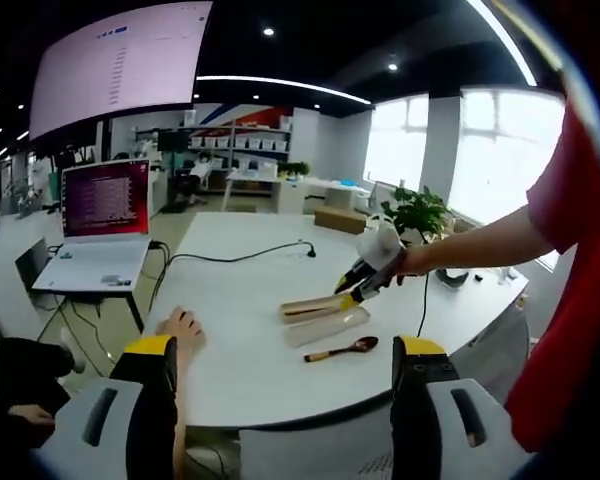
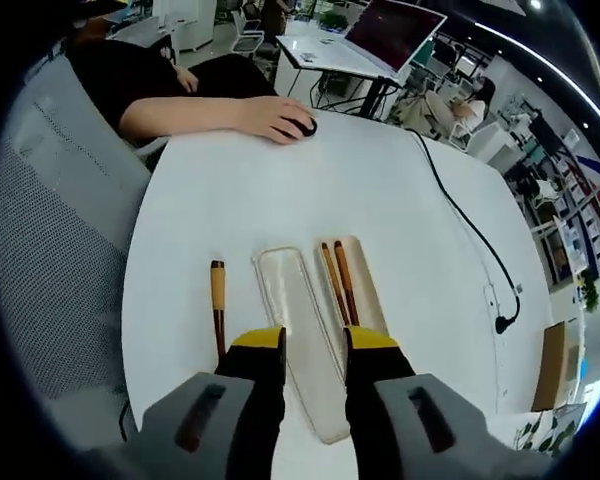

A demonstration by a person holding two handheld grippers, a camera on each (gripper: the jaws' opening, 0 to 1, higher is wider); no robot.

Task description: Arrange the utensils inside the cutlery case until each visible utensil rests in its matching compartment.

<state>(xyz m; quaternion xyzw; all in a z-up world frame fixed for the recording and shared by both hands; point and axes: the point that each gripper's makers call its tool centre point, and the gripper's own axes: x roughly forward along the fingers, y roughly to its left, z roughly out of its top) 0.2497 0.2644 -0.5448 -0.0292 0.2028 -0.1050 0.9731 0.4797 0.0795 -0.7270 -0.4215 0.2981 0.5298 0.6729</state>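
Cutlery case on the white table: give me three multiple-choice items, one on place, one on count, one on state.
1. Where is the wooden spoon?
A. inside the case
B. on the table beside the clear lid
C. held in the jaws

2. How many chopsticks lie in the case tray?
A. none
B. two
C. four

3. The right gripper:
A. open over the lid
B. shut on the spoon
C. shut on a chopstick

Key: B, the spoon rests on bare table; B, two sticks lie side by side; A, its jaws stand apart, holding nothing.
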